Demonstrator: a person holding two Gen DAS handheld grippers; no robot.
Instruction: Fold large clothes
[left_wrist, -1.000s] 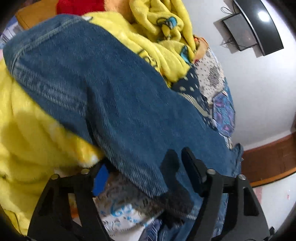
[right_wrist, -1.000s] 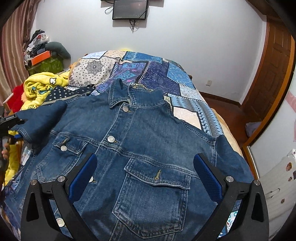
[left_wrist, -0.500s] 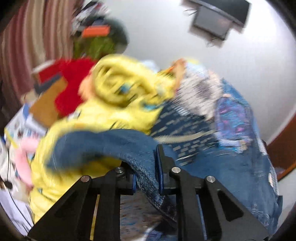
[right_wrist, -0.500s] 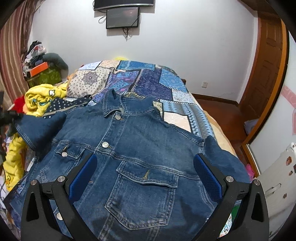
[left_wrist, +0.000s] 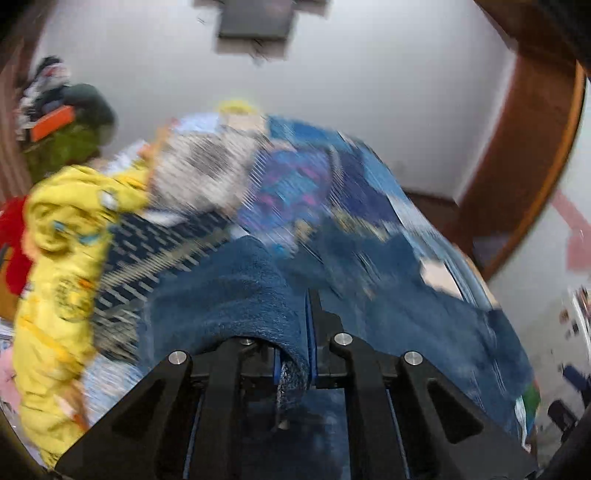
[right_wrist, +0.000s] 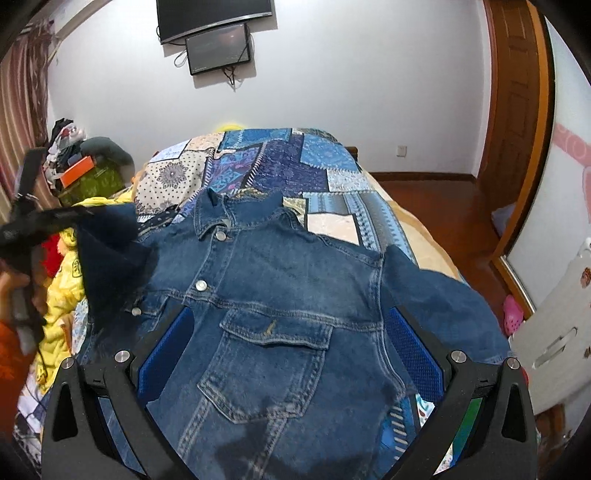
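Sleeve fold in hand: left claw (left_wrist: 308, 332) clamped on denim jacket (right_wrist: 280, 295) sleeve (left_wrist: 236, 295), lifted at frame left. Right claw (right_wrist: 288, 354) apart, empty, over pocket. Next: carry sleeve across chest, lay flat.

The left gripper (left_wrist: 308, 332) is clamped tight on a fold of the denim jacket's sleeve (left_wrist: 236, 295), which drapes up and over its left finger. Beyond lies the blurred patchwork bedspread (left_wrist: 314, 177); a yellow blanket (left_wrist: 62, 251) heaps at the left, a wooden door (left_wrist: 524, 155) stands far right.
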